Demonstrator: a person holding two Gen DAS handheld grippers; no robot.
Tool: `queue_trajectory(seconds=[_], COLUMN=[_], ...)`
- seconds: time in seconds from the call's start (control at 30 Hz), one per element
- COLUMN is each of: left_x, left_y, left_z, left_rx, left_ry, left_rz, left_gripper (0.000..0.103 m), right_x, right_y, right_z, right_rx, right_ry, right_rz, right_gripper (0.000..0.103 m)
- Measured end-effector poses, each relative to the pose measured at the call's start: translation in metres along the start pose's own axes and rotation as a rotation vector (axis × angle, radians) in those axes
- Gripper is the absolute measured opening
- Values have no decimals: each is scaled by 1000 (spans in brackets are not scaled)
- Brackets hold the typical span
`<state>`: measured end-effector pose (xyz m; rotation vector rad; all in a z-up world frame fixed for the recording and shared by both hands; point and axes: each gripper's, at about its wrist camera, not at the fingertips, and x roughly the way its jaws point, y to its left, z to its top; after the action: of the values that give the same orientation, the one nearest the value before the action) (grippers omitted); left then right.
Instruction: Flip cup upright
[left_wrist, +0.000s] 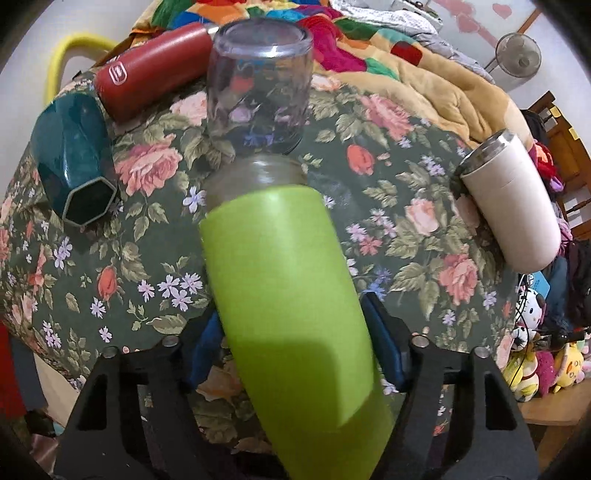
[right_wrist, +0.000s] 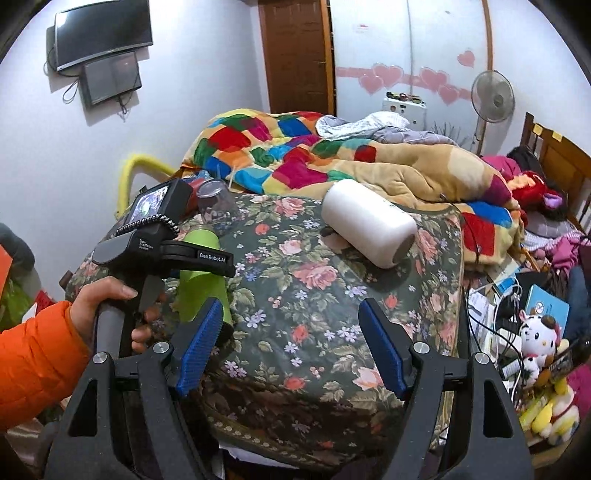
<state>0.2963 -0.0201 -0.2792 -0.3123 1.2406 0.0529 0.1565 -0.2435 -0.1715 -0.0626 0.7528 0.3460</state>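
Note:
My left gripper (left_wrist: 291, 347) is shut on a green-sleeved glass cup (left_wrist: 291, 295). The cup lies tilted along the fingers, its clear glass end (left_wrist: 255, 175) pointing away over the floral cloth. The same cup (right_wrist: 201, 273) shows in the right wrist view under the left gripper body (right_wrist: 162, 236). My right gripper (right_wrist: 291, 347) is open and empty, low over the cloth. A white tumbler (right_wrist: 369, 227) lies on its side ahead of it; it also shows at the right of the left wrist view (left_wrist: 509, 199).
A clear glass (left_wrist: 258, 85) stands upside down just beyond the green cup. A red flask (left_wrist: 151, 86) and a dark teal hexagonal cup (left_wrist: 74, 158) lie on their sides at the left. A patchwork blanket (right_wrist: 332, 158) is heaped behind. Plush toys (right_wrist: 535, 332) crowd the right.

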Motion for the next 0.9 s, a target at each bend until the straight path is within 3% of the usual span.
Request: queue_trajectory(seconds=[0.2, 0.33, 0.63, 0.9], left_x=[-33, -68, -109, -110], left_y=[-25, -42, -57, -72], left_z=[-6, -14, -15, -8], left_rx=[133, 224, 300, 367], left_ry=[-84, -186, -334, -339], left_rz=[-34, -29, 10, 35], left_gripper=[64, 63, 63, 63], right_x=[-4, -3, -1, 2], right_y=[-6, -7, -4, -8], right_z=[2, 5, 11, 14], right_rx=[2, 9, 11, 22], right_ry=[-9, -17, -27, -26], right_rz=[-23, -26, -15, -17], right_gripper=[73, 73, 73, 73])
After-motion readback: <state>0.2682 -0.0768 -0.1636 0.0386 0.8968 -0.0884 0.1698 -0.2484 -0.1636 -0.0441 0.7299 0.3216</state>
